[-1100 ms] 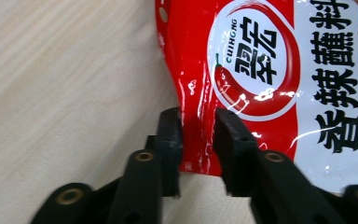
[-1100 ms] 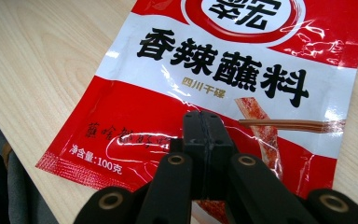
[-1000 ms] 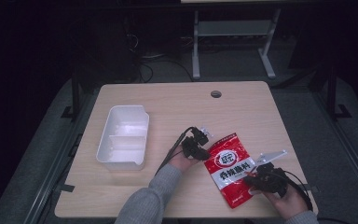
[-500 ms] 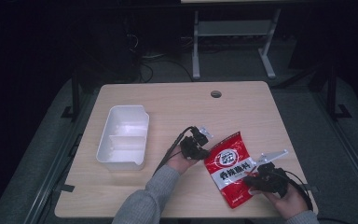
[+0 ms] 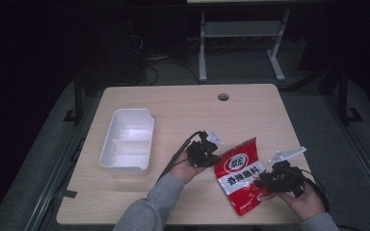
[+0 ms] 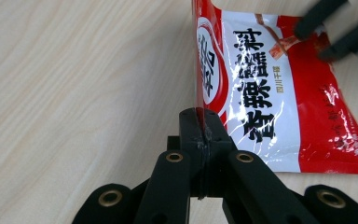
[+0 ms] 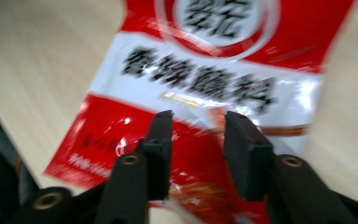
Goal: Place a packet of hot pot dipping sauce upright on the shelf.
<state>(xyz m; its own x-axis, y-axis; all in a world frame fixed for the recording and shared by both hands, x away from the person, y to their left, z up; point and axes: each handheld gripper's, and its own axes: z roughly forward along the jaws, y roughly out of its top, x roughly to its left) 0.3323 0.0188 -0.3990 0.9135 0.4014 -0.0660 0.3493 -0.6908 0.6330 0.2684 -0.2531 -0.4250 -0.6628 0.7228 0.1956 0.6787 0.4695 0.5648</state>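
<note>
Left gripper (image 6: 199, 122) jaws clamp red sachet (image 5: 238, 174) edge, near-right on tabletop (image 5: 183, 103). Right gripper (image 7: 196, 122) jaws have just been opening, sachet between, unpressed. Risk: single-edge grip, sachet may swing/slip.

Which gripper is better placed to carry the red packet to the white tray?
Left. The left gripper is shut on the red packet's edge and nearer the white tray; the right gripper's jaws have just opened.

red packet (image 5: 238, 175) between two grippers, white tray (image 5: 127, 147), wooden table (image 5: 183, 106)
</note>
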